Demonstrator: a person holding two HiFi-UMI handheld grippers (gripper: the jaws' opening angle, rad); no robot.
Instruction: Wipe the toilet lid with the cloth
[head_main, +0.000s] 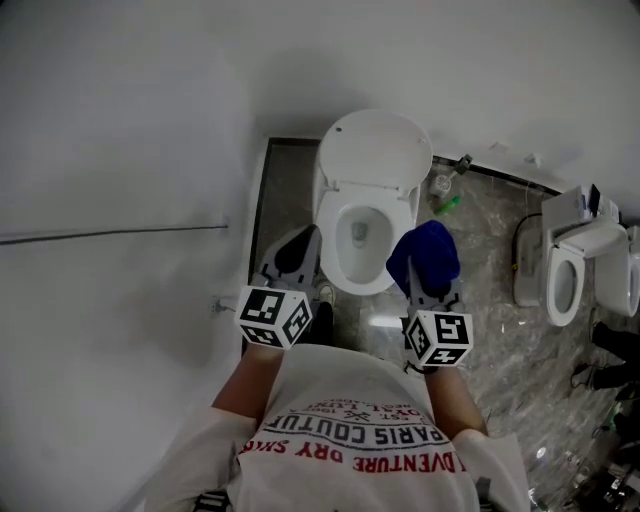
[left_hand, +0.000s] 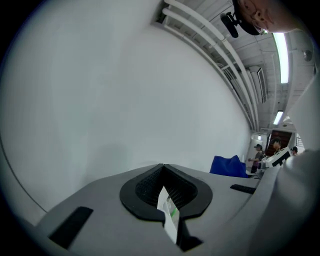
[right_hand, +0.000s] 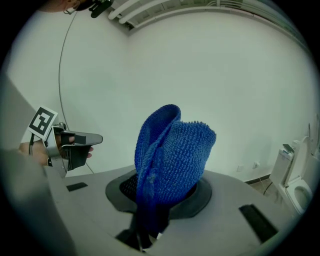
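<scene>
Right hand-held gripper (right_hand: 159, 200): jaws clamped on the lower end of the blue cloth (right_hand: 172, 150). The rest of the cloth stands up in a loose fold above the jaws. Left hand-held gripper (left_hand: 165, 192): jaws closed together, nothing between them, held beside the right one and apart from it.

In the head view the cloth (head_main: 425, 255) hangs in the air over the right edge of the toilet bowl (head_main: 345, 205), touching nothing. The toilet lid (head_main: 375, 150) is raised, leaning back toward the wall beyond the bowl, well apart from the cloth. No wiping contact yet.

Handling, as a judgement: the cloth looks like soft, light, nappy microfibre and will flop and bunch. Pinching a folded edge leaves a free pad to press flat. The lid looks smooth, hard and hinged, so a hard push may rock it.
</scene>
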